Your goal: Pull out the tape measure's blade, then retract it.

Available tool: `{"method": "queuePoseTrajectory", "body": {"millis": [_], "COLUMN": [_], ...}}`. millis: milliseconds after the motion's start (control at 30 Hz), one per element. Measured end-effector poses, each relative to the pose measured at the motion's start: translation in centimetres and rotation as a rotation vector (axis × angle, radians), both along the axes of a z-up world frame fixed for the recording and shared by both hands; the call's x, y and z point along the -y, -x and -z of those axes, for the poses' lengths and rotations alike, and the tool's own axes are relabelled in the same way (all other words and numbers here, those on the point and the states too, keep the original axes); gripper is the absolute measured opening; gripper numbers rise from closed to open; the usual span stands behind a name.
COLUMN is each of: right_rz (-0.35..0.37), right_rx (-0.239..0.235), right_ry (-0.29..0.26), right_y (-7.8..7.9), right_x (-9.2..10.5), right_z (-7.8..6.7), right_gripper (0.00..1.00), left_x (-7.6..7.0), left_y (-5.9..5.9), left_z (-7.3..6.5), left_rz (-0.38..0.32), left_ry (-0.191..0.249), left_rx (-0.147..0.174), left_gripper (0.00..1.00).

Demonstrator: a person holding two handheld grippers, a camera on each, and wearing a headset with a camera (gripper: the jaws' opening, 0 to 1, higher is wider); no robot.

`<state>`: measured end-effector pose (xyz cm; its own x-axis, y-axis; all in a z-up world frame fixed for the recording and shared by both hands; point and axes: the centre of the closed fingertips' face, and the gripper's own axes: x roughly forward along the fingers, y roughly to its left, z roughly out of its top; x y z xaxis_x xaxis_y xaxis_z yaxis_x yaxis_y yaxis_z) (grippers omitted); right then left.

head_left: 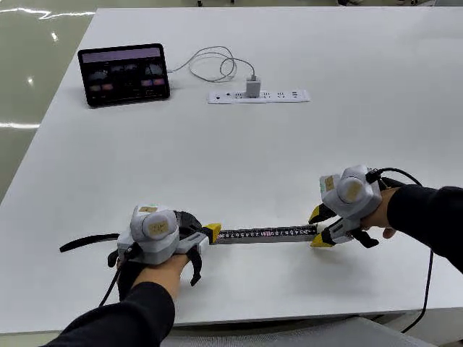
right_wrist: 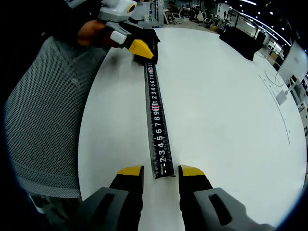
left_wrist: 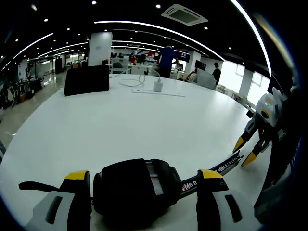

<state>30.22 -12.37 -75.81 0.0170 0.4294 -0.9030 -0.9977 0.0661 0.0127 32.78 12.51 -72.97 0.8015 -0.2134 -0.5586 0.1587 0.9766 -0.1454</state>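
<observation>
L gripper [head_left: 180, 220] clamps tape measure [head_left: 192, 223] by near table [head_left: 289, 144] edge, head view; blade [head_left: 268, 233] runs out to R gripper [head_left: 320, 227]. L gripper view: black case sits betw its jaws. R gripper view: jaws narrowly apart, blade tip flat on table betw them, gaps both sides.

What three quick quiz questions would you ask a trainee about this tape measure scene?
1. True or false: the blade is fully wound inside the case.
2. What sits between the jaws of the left claw? A a screwdriver, B the case, C a cup.
3. Fill in: the blade's free end lies between the jaws of the ___ claw.
Key: 1 false, a length of it lies out on the table; 2 B; 3 right claw.
</observation>
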Motion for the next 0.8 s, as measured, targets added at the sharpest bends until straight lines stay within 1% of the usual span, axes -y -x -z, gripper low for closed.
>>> {"method": "queuePoseTrajectory", "body": {"millis": [67,200,233,367,433,467,533,567,667,800], "right_rz": [-0.011,-0.015,-0.016,-0.03,-0.075,-0.085,-0.082,-0.104,-0.092,-0.086], "right_rx": [0.004,0.015,0.011,0.007,0.02,0.024,0.024,0.033,0.023,0.027], "right_ry": [0.01,0.023,0.023,0.034,0.051,0.058,0.077,0.096,0.109,0.118], "right_y": [-0.07,-0.33,-0.34,-0.35,-0.22,-0.17,-0.14,-0.05,-0.18,-0.13], "right_x": [0.23,0.45,0.43,0.39,0.41,0.39,0.33,0.31,0.28,0.37], "right_z": [0.14,0.29,0.31,0.31,0.3,0.31,0.3,0.29,0.33,0.34], "right_gripper": [0.22,0.13,0.12,0.12,0.12,0.12,0.11,0.11,0.11,0.11], "left_x": [-0.02,0.07,0.17,0.21,0.17,0.15,0.1,0.09,0.06,-0.13], "left_y": [-0.07,-0.04,0.05,0.0,0.01,0.01,-0.01,-0.03,-0.07,-0.08], "left_z": [0.03,0.07,0.15,0.03,0.03,0.04,-0.02,-0.14,-0.08,-0.12], "left_rz": [0.003,0.008,0.014,0.017,0.017,0.017,0.014,0.009,0.007,-0.005], "left_ry": [-0.005,-0.002,-0.005,-0.01,-0.012,-0.013,-0.013,-0.007,-0.007,-0.001], "left_rx": [0.001,0.0,-0.004,0.004,0.005,0.005,0.008,0.011,0.012,0.011], "left_gripper": [0.87,0.87,0.87,0.87,0.86,0.84,0.84,0.84,0.83,0.81]}}
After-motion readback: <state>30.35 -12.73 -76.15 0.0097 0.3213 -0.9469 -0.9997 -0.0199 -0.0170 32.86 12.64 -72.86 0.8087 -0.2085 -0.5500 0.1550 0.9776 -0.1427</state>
